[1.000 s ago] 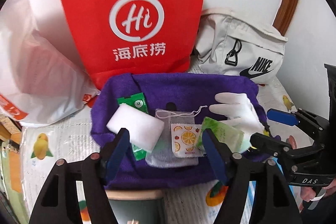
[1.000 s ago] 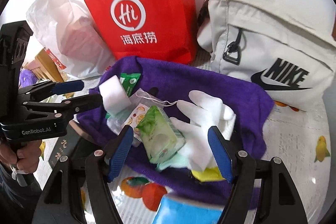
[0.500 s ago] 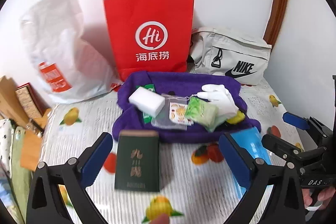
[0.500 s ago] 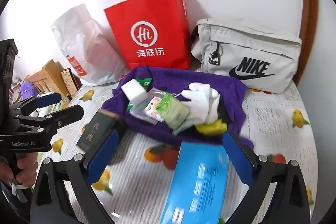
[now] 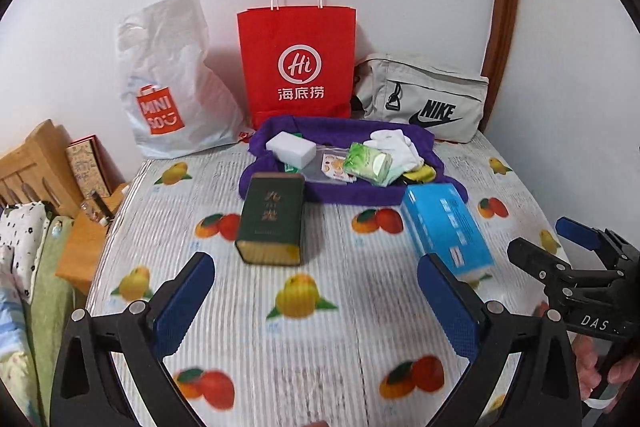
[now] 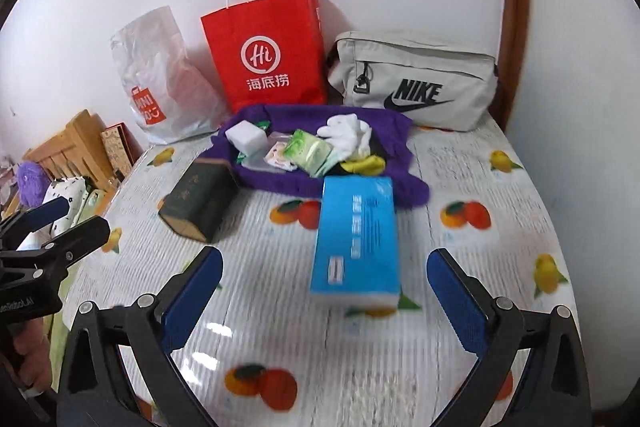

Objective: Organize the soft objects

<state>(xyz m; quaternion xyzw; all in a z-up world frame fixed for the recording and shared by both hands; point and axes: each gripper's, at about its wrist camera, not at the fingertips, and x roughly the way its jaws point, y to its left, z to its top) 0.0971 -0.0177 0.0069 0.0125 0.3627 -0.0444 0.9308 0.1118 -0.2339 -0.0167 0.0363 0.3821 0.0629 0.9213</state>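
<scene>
A purple towel [image 5: 352, 191] [image 6: 280, 183] lies at the back of the fruit-print table. On it sit a white sponge block [image 5: 290, 149] [image 6: 245, 135], a green tissue pack [image 5: 368, 163] [image 6: 308, 149], a white glove [image 5: 394, 145] [image 6: 346, 131], a yellow item [image 5: 420, 173] and small sachets. My left gripper [image 5: 316, 301] is open and empty, well in front of the towel. My right gripper [image 6: 325, 301] is open and empty too, above the near end of a blue tissue box [image 6: 356, 239] [image 5: 446, 227].
A dark green tin [image 5: 272, 219] [image 6: 200, 203] lies in front of the towel. Against the wall stand a white plastic bag [image 5: 168, 95], a red paper bag [image 5: 298, 67] and a beige Nike bag [image 5: 424, 99]. Wooden furniture [image 5: 36, 167] and bedding sit off the left edge.
Both grippers have pulled back and up from the towel and opened wide. The green tin and blue box, then at the frame edge, now lie in full view.
</scene>
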